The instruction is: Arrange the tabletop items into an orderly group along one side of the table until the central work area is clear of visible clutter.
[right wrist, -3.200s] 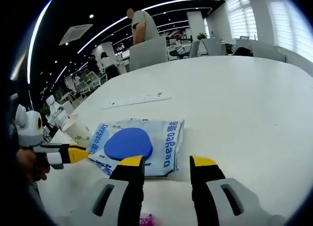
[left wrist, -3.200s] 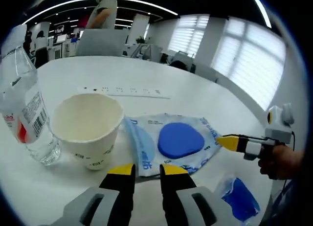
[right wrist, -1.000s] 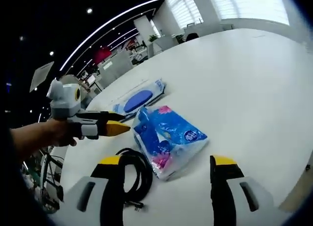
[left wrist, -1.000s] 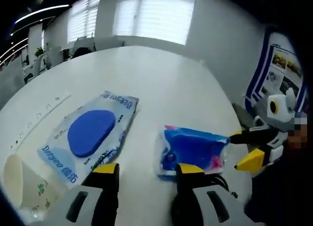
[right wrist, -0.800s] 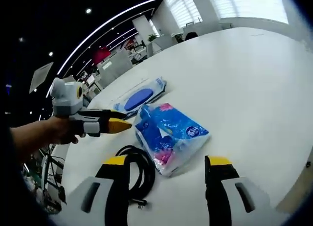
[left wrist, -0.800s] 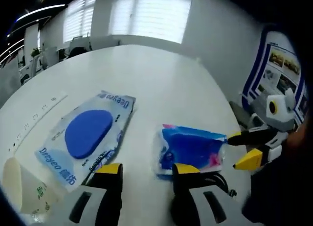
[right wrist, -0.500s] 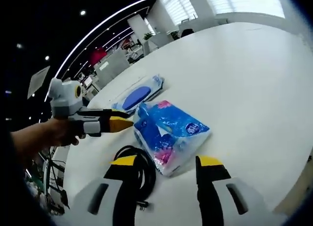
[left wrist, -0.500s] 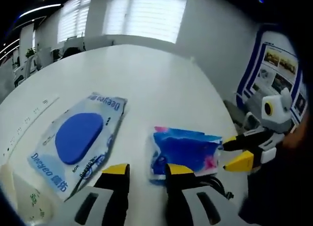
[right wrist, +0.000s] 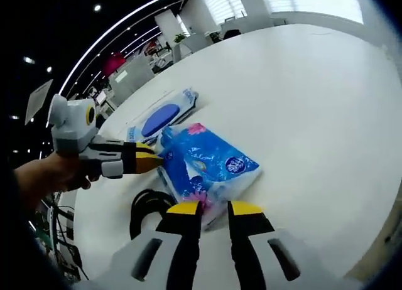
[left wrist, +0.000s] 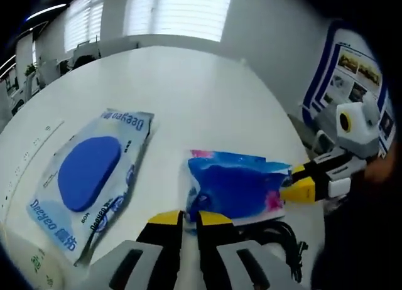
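Both grippers on tissue pack [right wrist: 207, 166]

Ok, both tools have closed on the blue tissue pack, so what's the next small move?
Probably lift the tissue pack slightly and carry it beside the wipes packet. The left tool and right tool look pinched on opposite ends, and the black cable lies right against it.

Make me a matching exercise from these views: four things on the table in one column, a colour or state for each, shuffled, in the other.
Things:
1. tissue pack
2. wipes pouch
3. cable
4. table

Colour or state:
A. black, coiled
B. white
C. pale wrapper with a large blue oval
D. blue and pink, between both grippers' tips

Pairs: 1-D, 2-C, 3-A, 4-B
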Motion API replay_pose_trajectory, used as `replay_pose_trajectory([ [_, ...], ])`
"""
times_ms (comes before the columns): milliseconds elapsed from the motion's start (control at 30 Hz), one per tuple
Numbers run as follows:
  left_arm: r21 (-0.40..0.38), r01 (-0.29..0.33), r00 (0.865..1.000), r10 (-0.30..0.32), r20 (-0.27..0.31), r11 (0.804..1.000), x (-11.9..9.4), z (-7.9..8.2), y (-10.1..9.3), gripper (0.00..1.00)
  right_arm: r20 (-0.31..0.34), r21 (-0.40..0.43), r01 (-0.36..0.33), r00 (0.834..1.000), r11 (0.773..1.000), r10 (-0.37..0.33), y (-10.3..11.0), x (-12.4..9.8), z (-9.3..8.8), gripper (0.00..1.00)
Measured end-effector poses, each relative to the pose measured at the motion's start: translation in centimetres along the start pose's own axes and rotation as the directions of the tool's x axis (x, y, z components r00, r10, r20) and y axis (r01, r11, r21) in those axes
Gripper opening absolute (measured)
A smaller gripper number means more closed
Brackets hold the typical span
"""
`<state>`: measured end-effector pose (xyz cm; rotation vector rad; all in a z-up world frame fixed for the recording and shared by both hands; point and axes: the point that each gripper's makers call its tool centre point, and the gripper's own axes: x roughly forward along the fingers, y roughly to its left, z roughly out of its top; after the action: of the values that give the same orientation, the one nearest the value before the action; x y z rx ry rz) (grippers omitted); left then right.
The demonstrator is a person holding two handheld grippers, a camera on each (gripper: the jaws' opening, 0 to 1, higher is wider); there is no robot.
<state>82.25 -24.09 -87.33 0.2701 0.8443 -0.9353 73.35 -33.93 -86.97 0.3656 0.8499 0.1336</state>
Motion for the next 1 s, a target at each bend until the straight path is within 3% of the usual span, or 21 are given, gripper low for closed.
replay_pose_trajectory([
  [267, 0.024, -0.006, 1.0, 0.005, 0.02, 1.0, -0.6, 0.6, -0.5, 0.0, 0.002, 0.014, 0.012, 1.0, 1.0, -0.012, 0.2, -0.6, -0.1, 0.02],
  [533, -0.032, -0.016, 0.998, 0.018, 0.057, 0.999, -1.9, 1.0, -1.3, 0.0, 0.038, 0.008, 0.016, 0.999, 1.0, -0.016, 0.3, -2.3, 1.1, 0.01],
  [833, -0.116, -0.074, 0.991, 0.087, 0.105, 0.99, -3.2, 2.3, -2.3, 0.0, 0.045, -0.028, 0.0, 0.999, 1.0, 0.001, -0.7, -3.3, 3.2, 0.0],
  [1000, -0.197, -0.13, 0.977, 0.16, 0.14, 0.972, -4.1, 3.5, -2.7, 0.0, 0.037, -0.073, -0.015, 0.999, 0.997, 0.018, -1.3, -3.6, 4.9, 0.0],
])
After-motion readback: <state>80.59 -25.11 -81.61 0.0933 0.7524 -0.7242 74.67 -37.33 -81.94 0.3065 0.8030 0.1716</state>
